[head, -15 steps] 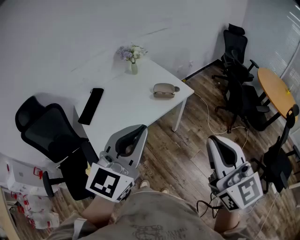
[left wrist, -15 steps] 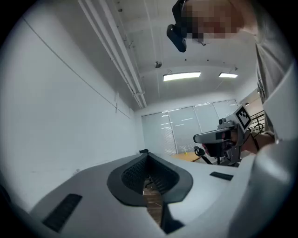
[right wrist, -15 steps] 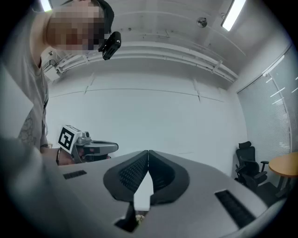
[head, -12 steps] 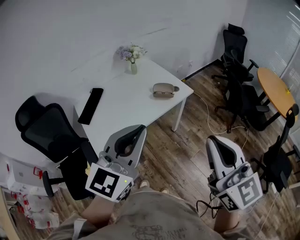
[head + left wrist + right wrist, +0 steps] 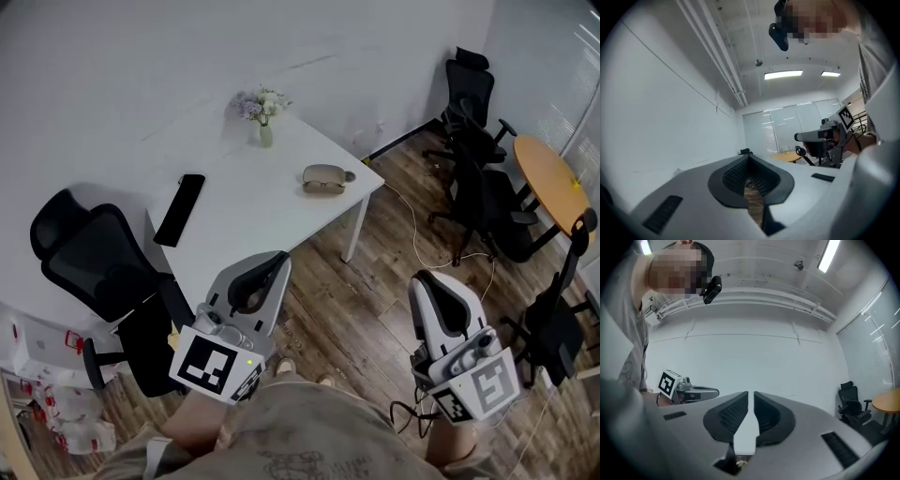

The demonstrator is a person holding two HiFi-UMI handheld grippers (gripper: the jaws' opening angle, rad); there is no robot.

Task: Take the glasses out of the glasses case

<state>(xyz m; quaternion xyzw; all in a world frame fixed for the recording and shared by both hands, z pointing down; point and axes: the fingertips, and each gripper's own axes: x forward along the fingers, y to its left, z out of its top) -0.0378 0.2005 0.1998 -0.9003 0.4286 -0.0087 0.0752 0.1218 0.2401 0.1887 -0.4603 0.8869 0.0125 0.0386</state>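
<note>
- Little has moved since the earlier frame: in the head view the glasses case has only drifted slightly to the left, and both hands stay low by the person's body.
- It lies on the white desk, near the far right corner, and looks closed; no glasses are visible.
- The left hand-held gripper is clenched with nothing between its jaws, well apart from the case.
- The right hand-held gripper is also clenched and empty, over the wooden floor.
- I judge the task not yet started: approaching, opening and taking out all remain.
</note>
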